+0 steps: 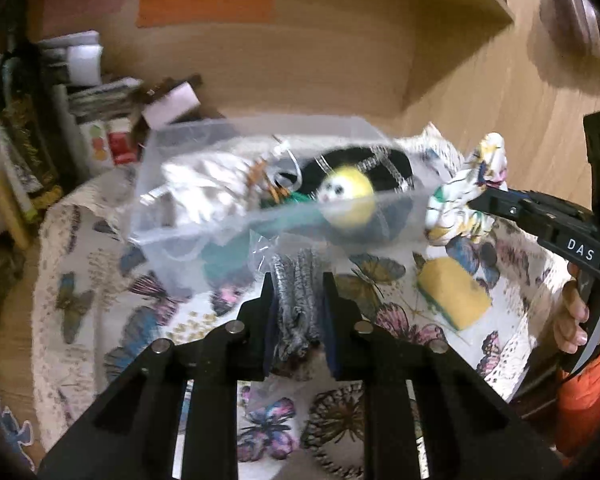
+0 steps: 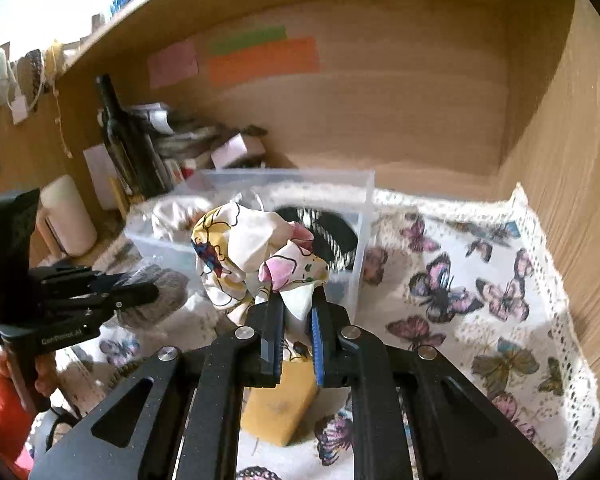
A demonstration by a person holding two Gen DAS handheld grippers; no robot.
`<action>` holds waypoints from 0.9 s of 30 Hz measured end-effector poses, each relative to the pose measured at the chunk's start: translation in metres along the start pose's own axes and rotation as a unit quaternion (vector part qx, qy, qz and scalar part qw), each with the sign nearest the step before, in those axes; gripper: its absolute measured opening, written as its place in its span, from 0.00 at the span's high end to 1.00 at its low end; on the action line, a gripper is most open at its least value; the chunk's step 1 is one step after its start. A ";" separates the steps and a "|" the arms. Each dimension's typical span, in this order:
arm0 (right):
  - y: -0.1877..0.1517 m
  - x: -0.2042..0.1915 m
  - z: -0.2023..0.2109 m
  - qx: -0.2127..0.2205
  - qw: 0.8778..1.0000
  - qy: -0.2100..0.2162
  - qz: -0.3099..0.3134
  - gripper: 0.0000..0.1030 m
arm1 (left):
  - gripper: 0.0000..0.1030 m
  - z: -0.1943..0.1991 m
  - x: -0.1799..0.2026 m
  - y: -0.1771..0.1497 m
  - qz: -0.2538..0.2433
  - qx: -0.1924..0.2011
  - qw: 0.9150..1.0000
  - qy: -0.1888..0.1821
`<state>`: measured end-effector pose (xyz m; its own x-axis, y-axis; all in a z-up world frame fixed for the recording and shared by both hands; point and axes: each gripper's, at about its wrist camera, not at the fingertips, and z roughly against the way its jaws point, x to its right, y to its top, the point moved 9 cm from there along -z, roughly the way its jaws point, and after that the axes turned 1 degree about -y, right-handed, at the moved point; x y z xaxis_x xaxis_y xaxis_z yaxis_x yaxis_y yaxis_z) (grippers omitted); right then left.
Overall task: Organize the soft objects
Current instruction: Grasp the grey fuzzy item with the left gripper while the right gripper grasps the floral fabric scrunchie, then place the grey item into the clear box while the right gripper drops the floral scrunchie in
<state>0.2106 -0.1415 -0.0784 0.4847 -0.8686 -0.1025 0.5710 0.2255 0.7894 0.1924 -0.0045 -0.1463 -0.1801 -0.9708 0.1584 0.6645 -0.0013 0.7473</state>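
A clear plastic box (image 1: 188, 236) (image 2: 364, 208) stands on the butterfly cloth and holds a white cloth (image 1: 204, 188), a yellow plush ball (image 1: 350, 200) and a black striped item (image 1: 384, 172). My left gripper (image 1: 298, 304) is shut on a grey knit cloth (image 1: 296, 300) just in front of the box; it shows in the right wrist view (image 2: 156, 288). My right gripper (image 2: 296, 312) is shut on a floral cloth (image 2: 256, 256) and holds it up by the box's right side, also in the left wrist view (image 1: 468, 196). A yellow sponge (image 1: 454, 294) (image 2: 276, 412) lies on the cloth below it.
The butterfly tablecloth (image 2: 480, 292) covers the shelf floor. A dark bottle (image 2: 128, 136), books and boxes (image 1: 100, 120) crowd the back left corner. Wooden walls (image 2: 560, 160) close in the back and right. A white jar (image 2: 68, 216) stands at the left.
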 end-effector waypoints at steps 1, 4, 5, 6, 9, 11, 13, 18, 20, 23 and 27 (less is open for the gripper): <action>0.005 0.000 0.002 0.008 1.000 0.001 0.000 0.90 | 0.82 0.004 -0.001 0.002 0.002 0.005 1.000 0.001; 0.020 -0.003 0.007 0.028 1.000 -0.001 0.001 0.90 | 0.82 0.020 -0.009 0.010 0.013 0.023 1.000 0.009; 0.026 -0.004 0.009 0.035 0.999 0.000 0.001 0.90 | 0.82 0.025 -0.011 0.014 0.016 0.031 0.999 0.008; 0.030 -0.004 0.010 0.038 0.999 0.000 0.001 0.90 | 0.82 0.033 -0.012 0.018 0.018 0.040 0.999 0.010; 0.046 -0.004 0.009 0.056 0.998 -0.007 0.007 0.90 | 0.82 0.049 -0.017 0.035 0.020 0.066 0.997 0.018; 0.056 -0.003 0.007 0.063 0.998 -0.007 0.007 0.90 | 0.82 0.056 -0.022 0.049 0.020 0.081 0.996 0.026; 0.066 -0.003 0.001 0.067 0.998 -0.005 0.007 0.90 | 0.82 0.056 -0.030 0.061 0.022 0.092 0.995 0.033; 0.081 -0.008 -0.024 0.060 0.998 -0.004 0.017 0.90 | 0.82 0.057 -0.045 0.085 0.026 0.111 0.992 0.056; 0.083 -0.011 -0.036 0.053 0.998 -0.010 0.026 0.90 | 0.82 0.053 -0.050 0.094 0.027 0.113 0.991 0.063; 0.083 -0.017 -0.056 0.036 0.998 -0.017 0.042 0.90 | 0.82 0.044 -0.056 0.101 0.030 0.108 0.992 0.065; 0.079 -0.025 -0.083 0.011 0.998 -0.011 0.054 0.90 | 0.82 0.025 -0.061 0.106 0.041 0.097 0.993 0.059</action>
<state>0.2985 -0.0656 -0.0638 0.5282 -0.8491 -0.0021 0.5014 0.3099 0.8078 0.2551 0.0604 -0.0607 -0.0376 -0.9872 0.1551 0.5185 0.1134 0.8475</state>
